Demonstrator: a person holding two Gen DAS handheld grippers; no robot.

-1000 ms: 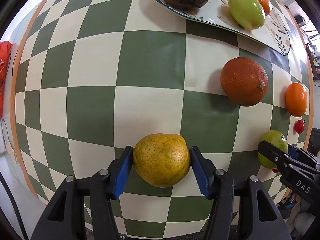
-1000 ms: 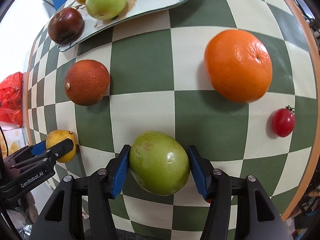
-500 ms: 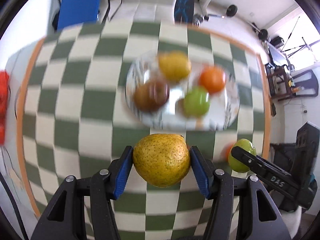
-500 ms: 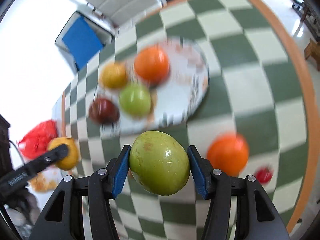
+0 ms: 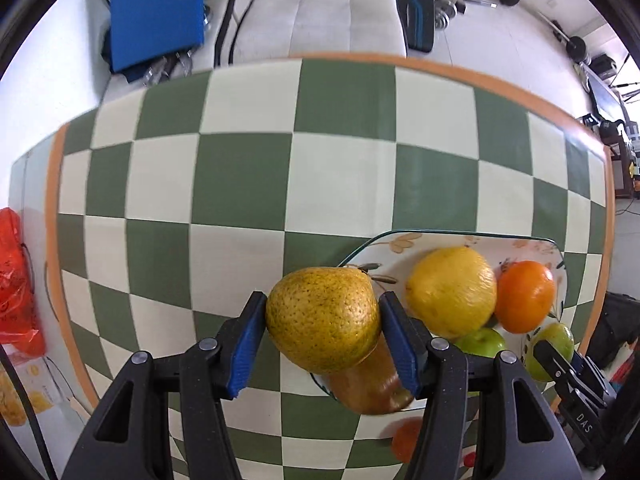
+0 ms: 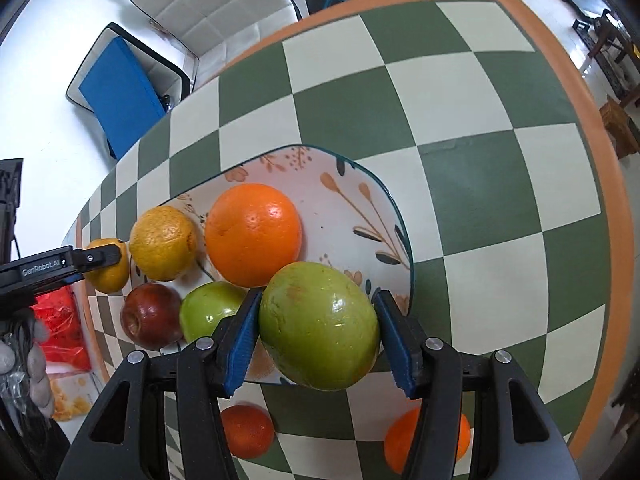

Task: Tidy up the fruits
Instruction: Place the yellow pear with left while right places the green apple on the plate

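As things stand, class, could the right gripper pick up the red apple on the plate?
Probably not: the right gripper is already shut on a green fruit, and the red apple sits beyond the green apple.

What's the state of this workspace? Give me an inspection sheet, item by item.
Surface: green and cream checkered table, orange border.
Job's things: floral plate holds yellow citrus, orange, red apple, green apple; two orange fruits off the plate.
Clutter: cherry tomato.
Grippers: left gripper clamps yellow pear; right gripper clamps green mango.
Cables: nothing seen.
Surroundings: white chair, blue board, red bag.
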